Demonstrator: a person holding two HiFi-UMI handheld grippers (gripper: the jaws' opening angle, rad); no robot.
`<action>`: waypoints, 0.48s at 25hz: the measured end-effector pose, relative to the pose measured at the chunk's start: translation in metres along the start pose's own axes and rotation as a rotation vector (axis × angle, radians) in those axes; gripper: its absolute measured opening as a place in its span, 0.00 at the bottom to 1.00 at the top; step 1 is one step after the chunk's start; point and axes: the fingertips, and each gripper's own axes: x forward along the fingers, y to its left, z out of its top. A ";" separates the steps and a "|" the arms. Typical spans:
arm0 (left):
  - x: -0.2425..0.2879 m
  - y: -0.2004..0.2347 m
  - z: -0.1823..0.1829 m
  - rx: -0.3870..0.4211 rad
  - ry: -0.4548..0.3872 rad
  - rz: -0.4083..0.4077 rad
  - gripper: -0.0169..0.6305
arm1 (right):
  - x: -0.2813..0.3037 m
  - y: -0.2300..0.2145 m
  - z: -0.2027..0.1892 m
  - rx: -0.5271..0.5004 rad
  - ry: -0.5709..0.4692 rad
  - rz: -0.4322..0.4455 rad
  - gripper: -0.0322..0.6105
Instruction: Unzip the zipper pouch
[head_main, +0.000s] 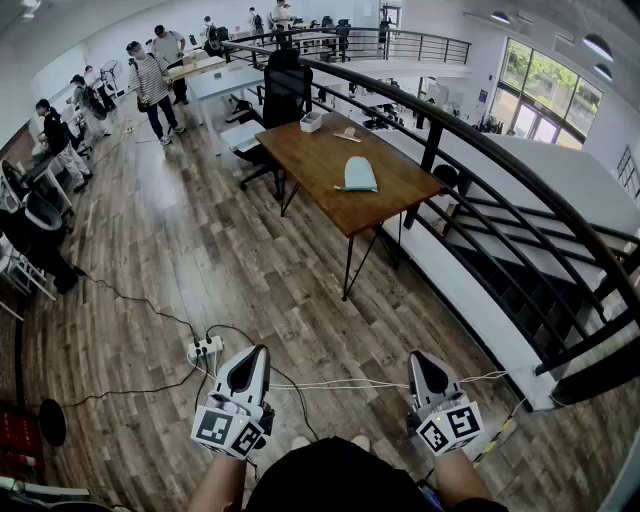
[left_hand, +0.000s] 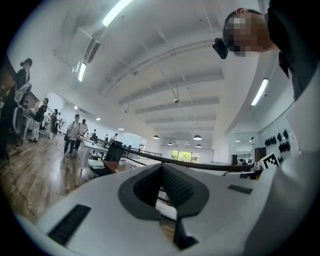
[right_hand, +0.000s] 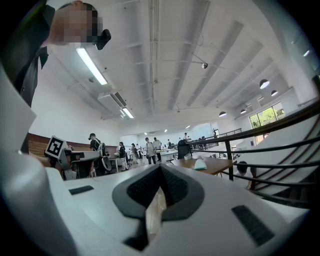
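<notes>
A light blue zipper pouch (head_main: 359, 175) lies on a brown wooden table (head_main: 320, 150) well ahead of me, across open floor. In the right gripper view the pouch (right_hand: 200, 163) shows small on the table (right_hand: 210, 165) beyond the jaws. My left gripper (head_main: 250, 352) and right gripper (head_main: 418, 358) are both held low and level near my body, far from the table. Both are shut, jaws meeting at the tip, with nothing between them. The left gripper (left_hand: 161, 166) and the right gripper (right_hand: 160, 168) show their dark pads pressed together.
A black railing (head_main: 480, 150) runs along the right, past the table, with a stairwell beyond it. A power strip (head_main: 205, 349) and cables lie on the wood floor just ahead. A white tray (head_main: 312, 121) sits at the table's far end. A black chair (head_main: 285, 90) and several people stand further back.
</notes>
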 end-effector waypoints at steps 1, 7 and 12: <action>-0.002 0.002 -0.001 -0.004 0.002 0.001 0.05 | -0.001 0.002 -0.001 0.001 0.002 -0.001 0.04; -0.010 0.008 -0.002 -0.010 0.017 -0.005 0.05 | -0.004 0.013 -0.007 0.012 0.016 -0.008 0.04; -0.019 0.011 0.003 -0.016 0.017 -0.023 0.05 | -0.004 0.029 -0.009 0.005 0.029 -0.005 0.04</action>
